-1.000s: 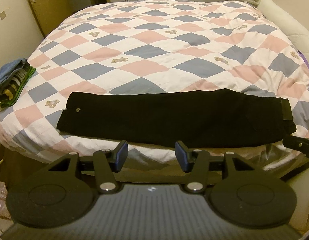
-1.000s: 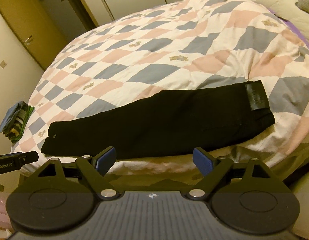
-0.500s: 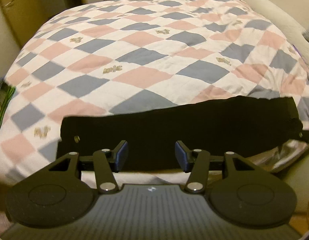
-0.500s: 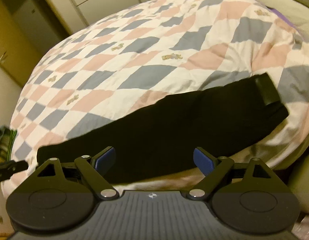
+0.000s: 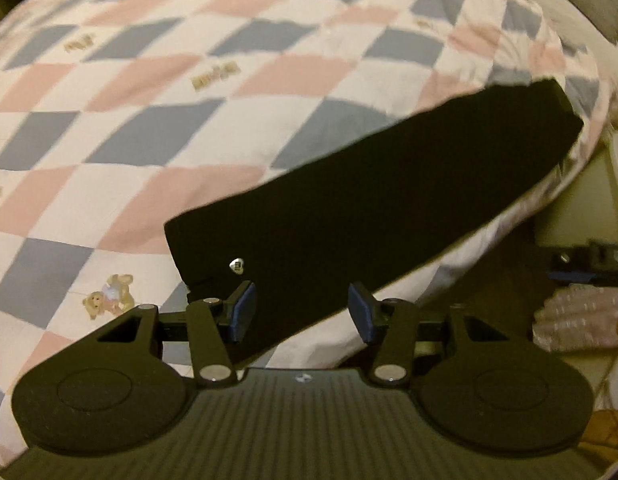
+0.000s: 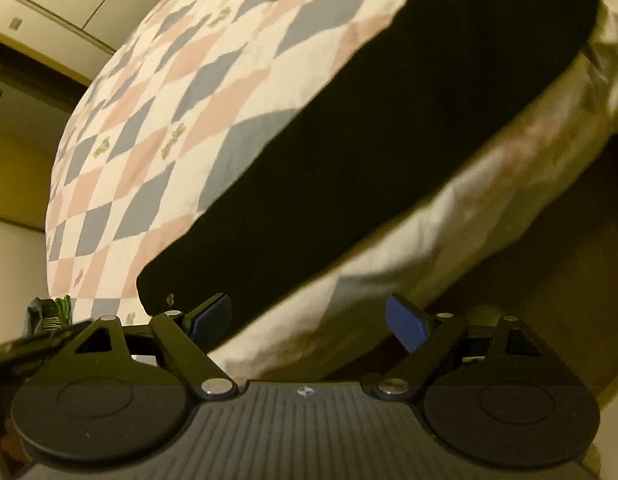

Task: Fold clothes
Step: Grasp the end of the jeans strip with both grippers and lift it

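Observation:
Black folded trousers [image 5: 369, 200] lie as a long strip along the near edge of the bed, a small silver button [image 5: 237, 266] near their left end. My left gripper [image 5: 301, 312] is open, its blue pads straddling the strip's near-left corner just above the cloth. In the right wrist view the same trousers [image 6: 369, 152] slant up to the right. My right gripper [image 6: 307, 320] is open and low at the bed's edge, its left pad by the trousers' left end, nothing between the fingers.
A quilt of pink, grey and white diamonds [image 5: 189, 100] covers the bed and drapes over the side [image 6: 389, 280]. A stack of folded clothes [image 6: 49, 314] sits at the far left corner. The other gripper's tip [image 5: 589, 256] shows at the right, above bubble wrap [image 5: 577, 320].
Both grippers have dropped and closed in on the left end of the trousers. The views have tilted, and the right gripper now sits low beside the bed. Both stayed open.

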The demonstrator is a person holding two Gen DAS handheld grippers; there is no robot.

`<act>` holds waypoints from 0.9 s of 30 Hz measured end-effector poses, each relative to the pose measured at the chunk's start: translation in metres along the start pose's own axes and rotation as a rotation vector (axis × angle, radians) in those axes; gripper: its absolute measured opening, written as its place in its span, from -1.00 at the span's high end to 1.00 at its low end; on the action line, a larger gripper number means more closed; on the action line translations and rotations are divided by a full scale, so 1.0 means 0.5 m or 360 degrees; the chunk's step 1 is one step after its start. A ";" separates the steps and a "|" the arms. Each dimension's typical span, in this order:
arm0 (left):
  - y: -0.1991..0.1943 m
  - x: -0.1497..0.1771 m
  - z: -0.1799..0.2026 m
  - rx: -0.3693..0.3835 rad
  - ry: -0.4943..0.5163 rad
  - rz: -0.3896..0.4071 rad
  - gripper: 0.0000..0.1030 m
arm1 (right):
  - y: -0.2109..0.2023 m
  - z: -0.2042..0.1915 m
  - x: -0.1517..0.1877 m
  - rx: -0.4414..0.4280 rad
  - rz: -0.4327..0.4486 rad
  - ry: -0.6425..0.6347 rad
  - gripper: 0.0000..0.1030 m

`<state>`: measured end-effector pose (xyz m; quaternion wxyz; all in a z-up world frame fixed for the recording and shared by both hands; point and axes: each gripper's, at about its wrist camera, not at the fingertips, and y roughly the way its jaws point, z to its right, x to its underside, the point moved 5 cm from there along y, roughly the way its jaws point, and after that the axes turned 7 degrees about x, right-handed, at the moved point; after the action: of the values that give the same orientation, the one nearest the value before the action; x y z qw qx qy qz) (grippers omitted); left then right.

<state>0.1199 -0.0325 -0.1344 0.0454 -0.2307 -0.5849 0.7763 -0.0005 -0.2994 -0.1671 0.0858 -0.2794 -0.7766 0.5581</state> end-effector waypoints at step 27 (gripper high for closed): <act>0.240 -0.168 -0.253 0.0402 0.0725 -0.0427 0.11 | 0.172 -0.125 0.228 -0.0468 0.0260 0.1108 -0.30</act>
<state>0.2706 0.0137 -0.2470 0.3061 -0.3123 -0.4836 0.7582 -0.0382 -0.1688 -0.2434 0.2586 -0.5224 -0.7479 0.3175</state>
